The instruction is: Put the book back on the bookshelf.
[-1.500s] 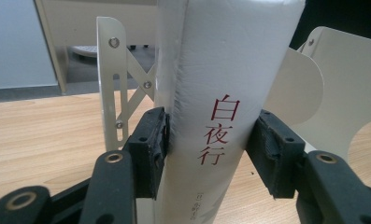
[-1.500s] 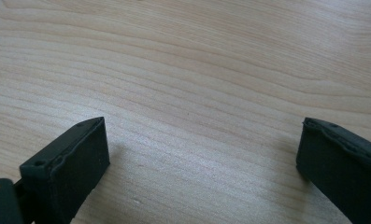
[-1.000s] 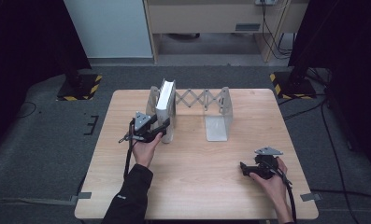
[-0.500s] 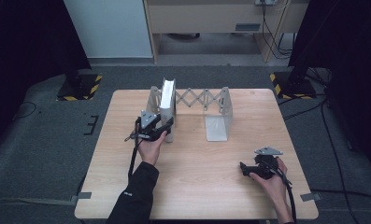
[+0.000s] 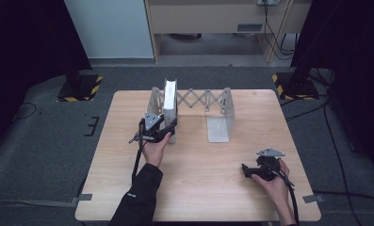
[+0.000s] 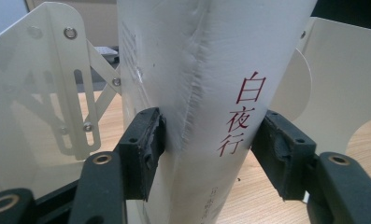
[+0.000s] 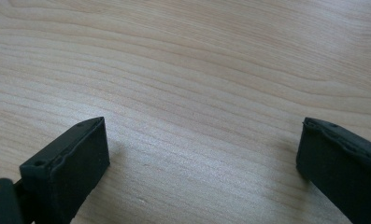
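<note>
A thick white book [image 5: 169, 106] stands upright on its lower edge at the far left of the wooden bench [image 5: 199, 188], set in the left bay of a white expanding metal book rack [image 5: 207, 100], just beside the rack's left end plate [image 6: 38, 93]. The left gripper [image 5: 162, 129] has its jaws around the spine, down low; in the left gripper view the left pad presses into the creased paper cover, while the right pad sits at the spine's edge and whether it truly bears on it cannot be told. The book looks like a fat paperback: probably fairly heavy for its size, stiff across its thickness but with a soft, already wrinkled cover that could dent or slip under a hard pinch. A hold across the spine near mid-height would likely balance it better than one this low, where the top may tip. The right gripper [image 5: 262, 169] rests in the person's hand at the near right of the bench, well apart from the rack, its jaws wide apart over bare wood.
</note>
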A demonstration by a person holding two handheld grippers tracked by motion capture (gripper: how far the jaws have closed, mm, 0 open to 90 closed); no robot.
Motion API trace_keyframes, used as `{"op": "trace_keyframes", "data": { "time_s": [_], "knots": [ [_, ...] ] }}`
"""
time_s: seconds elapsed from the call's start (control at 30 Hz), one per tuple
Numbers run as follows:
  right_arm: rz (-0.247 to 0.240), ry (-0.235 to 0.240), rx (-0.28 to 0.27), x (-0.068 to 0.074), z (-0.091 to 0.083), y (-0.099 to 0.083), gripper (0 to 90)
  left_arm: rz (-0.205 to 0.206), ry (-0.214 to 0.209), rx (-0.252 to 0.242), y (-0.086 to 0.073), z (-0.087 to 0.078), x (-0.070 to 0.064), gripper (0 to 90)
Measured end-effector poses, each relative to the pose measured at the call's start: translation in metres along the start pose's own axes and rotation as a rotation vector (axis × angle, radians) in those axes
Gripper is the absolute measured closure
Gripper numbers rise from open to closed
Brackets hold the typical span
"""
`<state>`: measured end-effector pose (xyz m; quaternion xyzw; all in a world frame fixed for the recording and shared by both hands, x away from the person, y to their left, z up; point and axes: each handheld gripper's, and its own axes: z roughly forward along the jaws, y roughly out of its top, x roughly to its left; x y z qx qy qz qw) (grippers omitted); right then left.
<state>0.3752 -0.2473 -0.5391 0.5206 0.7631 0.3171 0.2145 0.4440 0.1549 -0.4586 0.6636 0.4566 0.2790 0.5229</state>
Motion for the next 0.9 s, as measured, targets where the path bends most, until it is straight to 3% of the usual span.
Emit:
{"op": "trace_keyframes", "data": {
  "time_s": [0.1,0.2,0.43,0.7,0.9],
  "knots": [
    [0.0,0.0,0.0,0.0,0.0,0.0,2.9,-0.006,-0.027,0.011,-0.002,-0.004,0.002,36.9],
    [0.0,0.0,0.0,0.0,0.0,0.0,2.9,0.018,-0.04,0.036,-0.006,-0.014,0.003,32.4],
    [0.0,0.0,0.0,0.0,0.0,0.0,2.9,0.06,-0.076,0.143,-0.024,-0.043,0.015,27.3],
    [0.002,0.001,0.0,0.0,0.0,0.0,2.9,0.027,-0.094,0.265,-0.055,-0.081,0.037,23.9],
    [0.002,0.001,0.001,0.0,0.0,0.0,2.9,0.025,-0.05,0.341,-0.079,-0.1,0.054,22.3]
  ]
}}
